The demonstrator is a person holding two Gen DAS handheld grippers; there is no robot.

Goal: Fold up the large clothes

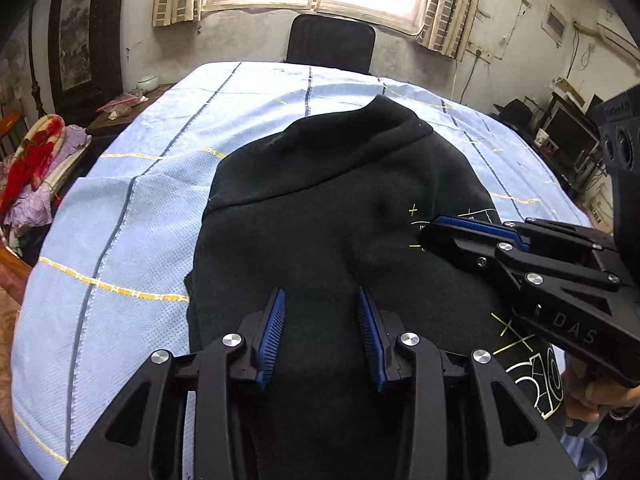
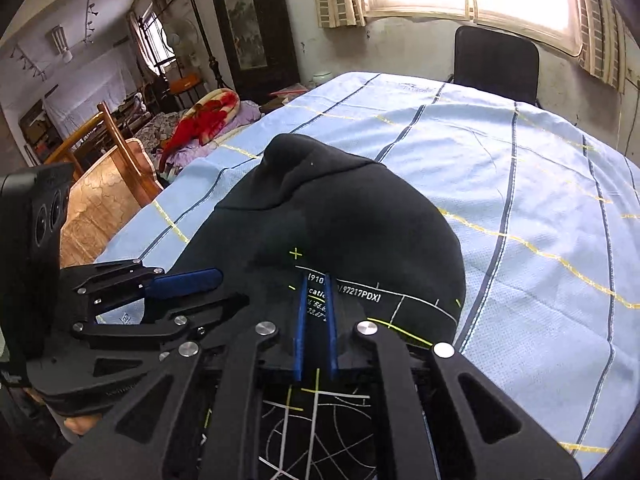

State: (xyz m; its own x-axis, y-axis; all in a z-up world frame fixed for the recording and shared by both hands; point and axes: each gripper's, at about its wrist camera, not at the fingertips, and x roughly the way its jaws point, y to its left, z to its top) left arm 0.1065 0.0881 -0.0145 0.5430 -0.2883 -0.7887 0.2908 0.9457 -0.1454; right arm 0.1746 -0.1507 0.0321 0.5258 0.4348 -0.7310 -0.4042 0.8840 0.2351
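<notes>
Fabric bunches closest to us: our right gripper has its jaws pinched nearly together, apparently nipping a thin fold of the black hoodie by its white printed lettering. Our left gripper hangs part-open above the dark cloth, grasping nothing. Beyond, the hoodie lies across the blue checked sheet on the tabletop, hood pointing toward the black chair. With so thin a pinch, we judge the layer could slip free and spoil the fold.

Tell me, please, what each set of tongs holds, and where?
Right tongs are shut on the black sweatshirt, pinching its printed front; left tongs stand open, holding nothing.
</notes>
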